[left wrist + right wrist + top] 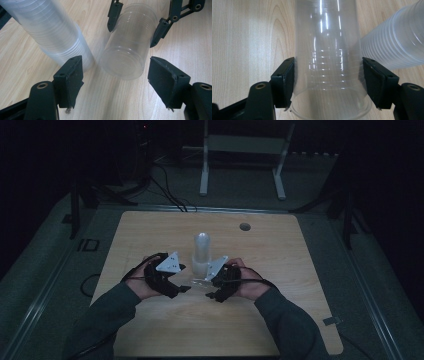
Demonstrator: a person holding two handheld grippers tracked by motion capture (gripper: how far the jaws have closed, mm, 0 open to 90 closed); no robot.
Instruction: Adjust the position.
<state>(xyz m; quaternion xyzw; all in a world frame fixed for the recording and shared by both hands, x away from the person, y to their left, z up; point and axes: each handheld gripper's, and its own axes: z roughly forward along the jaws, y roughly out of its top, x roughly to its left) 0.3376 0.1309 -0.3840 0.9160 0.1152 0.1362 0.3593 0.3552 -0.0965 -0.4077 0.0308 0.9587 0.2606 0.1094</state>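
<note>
On the pale wooden table, our right gripper clamps a clear ribbed plastic cup; the left gripper's jaws stand apart, the cup's base between them untouched.

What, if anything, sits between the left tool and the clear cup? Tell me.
Nothing visible. The left tool stands open with the clear cup just ahead of its gap, held at the sides by the right tool. The cup stack stands off to the side.

A stack of cups stands upright near the middle of the tabletop. Just before it, a single cup is held on its side between the left gripper and the right gripper, above the tabletop; a hole lies behind, to the right.
</note>
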